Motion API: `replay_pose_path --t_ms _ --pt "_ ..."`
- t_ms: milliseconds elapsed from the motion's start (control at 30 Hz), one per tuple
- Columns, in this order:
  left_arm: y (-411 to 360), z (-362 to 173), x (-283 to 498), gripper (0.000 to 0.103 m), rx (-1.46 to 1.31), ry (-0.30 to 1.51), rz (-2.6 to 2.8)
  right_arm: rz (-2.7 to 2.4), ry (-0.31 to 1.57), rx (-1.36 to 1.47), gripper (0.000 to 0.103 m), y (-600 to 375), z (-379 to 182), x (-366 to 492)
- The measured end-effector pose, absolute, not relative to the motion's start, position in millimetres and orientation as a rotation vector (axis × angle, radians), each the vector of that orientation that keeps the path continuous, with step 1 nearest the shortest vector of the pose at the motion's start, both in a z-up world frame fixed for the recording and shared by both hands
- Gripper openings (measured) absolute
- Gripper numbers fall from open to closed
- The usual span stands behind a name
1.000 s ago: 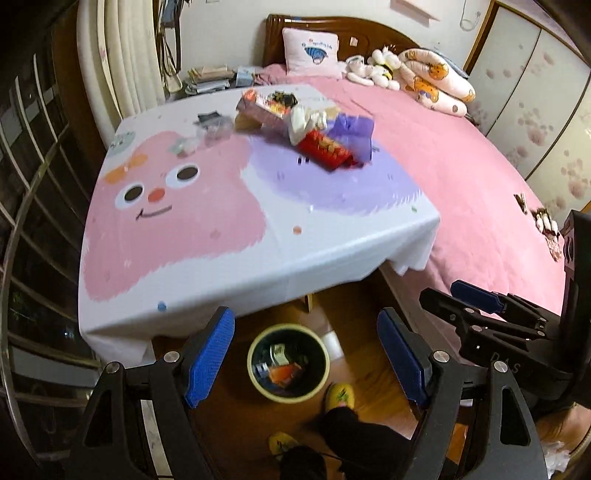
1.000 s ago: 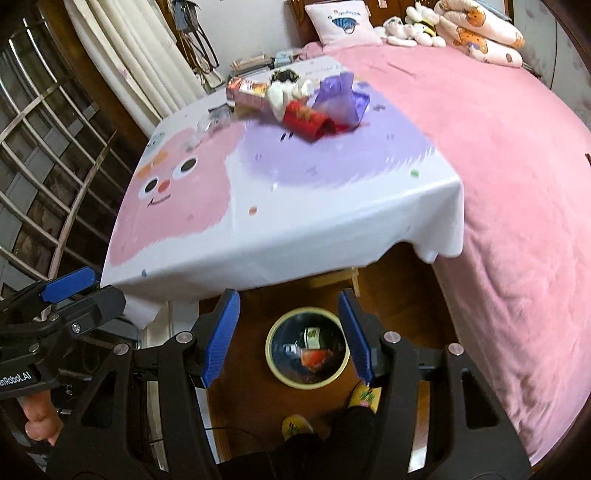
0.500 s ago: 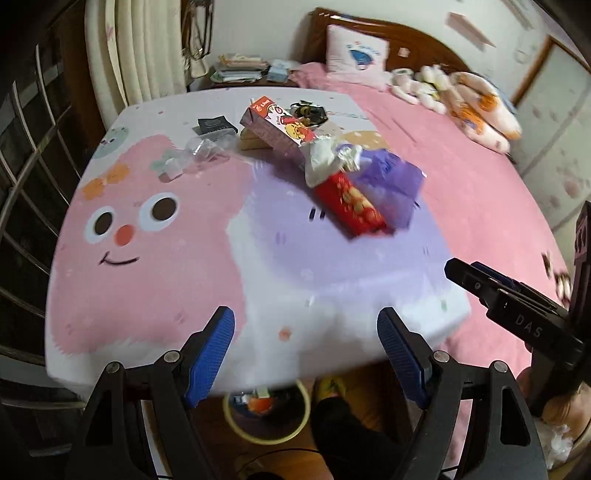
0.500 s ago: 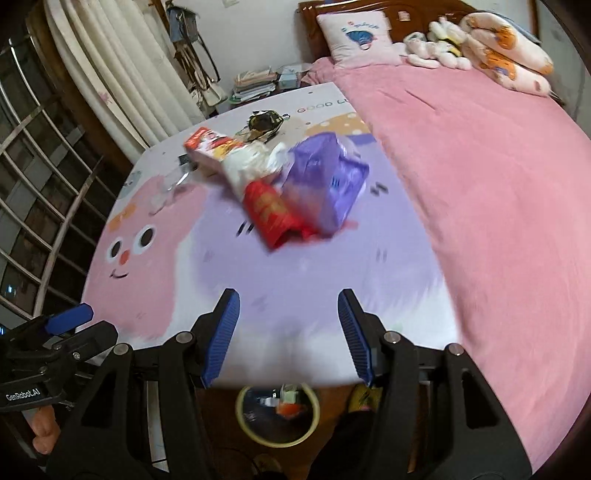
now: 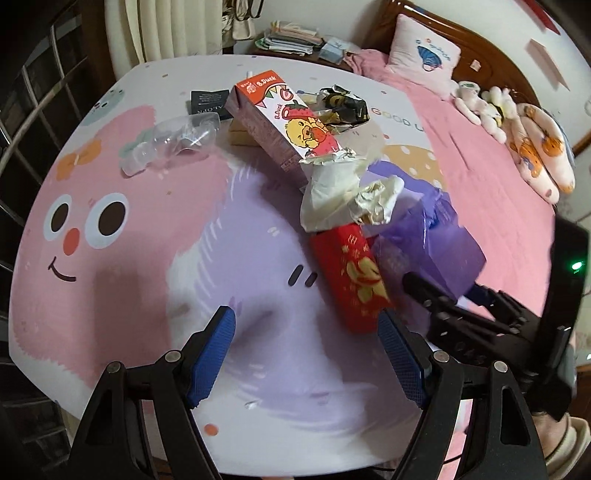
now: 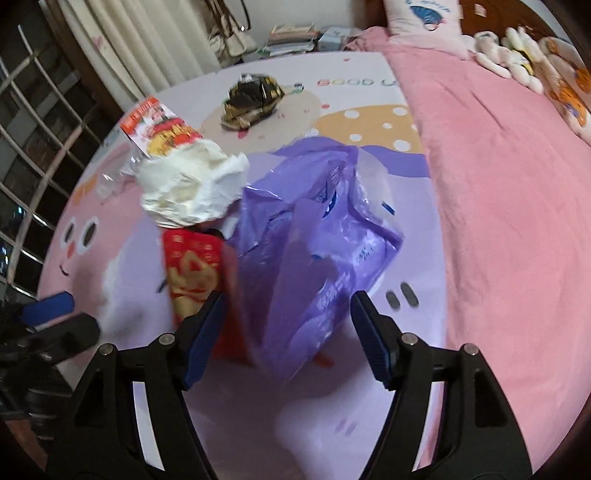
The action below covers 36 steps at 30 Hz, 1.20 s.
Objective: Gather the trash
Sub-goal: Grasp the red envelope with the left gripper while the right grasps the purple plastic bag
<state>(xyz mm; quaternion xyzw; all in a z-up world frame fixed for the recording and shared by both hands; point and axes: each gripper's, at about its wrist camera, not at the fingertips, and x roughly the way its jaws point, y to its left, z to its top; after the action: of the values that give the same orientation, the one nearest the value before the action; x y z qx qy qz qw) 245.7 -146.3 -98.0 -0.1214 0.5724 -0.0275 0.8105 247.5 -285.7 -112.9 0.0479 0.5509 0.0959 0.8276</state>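
Trash lies heaped on a cartoon tablecloth [image 5: 122, 258]: a red packet [image 5: 351, 277], a purple plastic bag [image 6: 317, 240], crumpled white paper [image 5: 343, 192], a strawberry drink carton [image 5: 284, 118], a black-and-gold wrapper [image 5: 343, 107] and a crushed clear bottle [image 5: 177, 140]. My left gripper [image 5: 306, 354] hangs open over bare cloth, just short of the red packet. My right gripper [image 6: 286, 339] hovers over the purple bag; its jaws are opening, the bag's near end lies between them, and the pads do not press it.
A pink bed [image 6: 517, 221] runs along the right with a pillow [image 5: 424, 55] and plush toys [image 5: 535, 147] at its head. Curtains [image 5: 170, 26] and a window grille [image 6: 29, 147] stand at the left. Books [image 5: 291, 37] are stacked behind the table.
Both grippers swept forward from over the floor bin to above the table, down toward the trash heap. The bin dropped out of view. The right gripper's jaws widened.
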Motion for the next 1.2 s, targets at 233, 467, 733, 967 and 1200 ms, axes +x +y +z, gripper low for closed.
replay_pose_path --t_ms 233,467,733,967,1200 --pt "-161.0 -112.8 270.2 0.081 -0.292 1.241 -0.06 0.279 1.16 0.029 0.061 -282.3 -132.2 259.3" --pt "-178.3 -142.9 296.7 0.081 -0.324 1.309 -0.048 0.347 1.155 0.057 0.023 -286.4 -131.6 257.6" --pt "-196.3 -170.0 316.6 0.058 -0.348 1.36 -0.07 0.373 1.162 0.073 0.016 -292.4 -127.7 253.5" --pt "-213.7 -169.3 323.8 0.018 -0.292 1.337 -0.131 0.399 1.158 0.099 0.008 -290.4 -119.7 250.7" --pt "-202.1 -150.6 305.0 0.014 -0.272 1.304 -0.151 0.407 1.113 0.134 0.004 -290.2 -93.8 236.8"
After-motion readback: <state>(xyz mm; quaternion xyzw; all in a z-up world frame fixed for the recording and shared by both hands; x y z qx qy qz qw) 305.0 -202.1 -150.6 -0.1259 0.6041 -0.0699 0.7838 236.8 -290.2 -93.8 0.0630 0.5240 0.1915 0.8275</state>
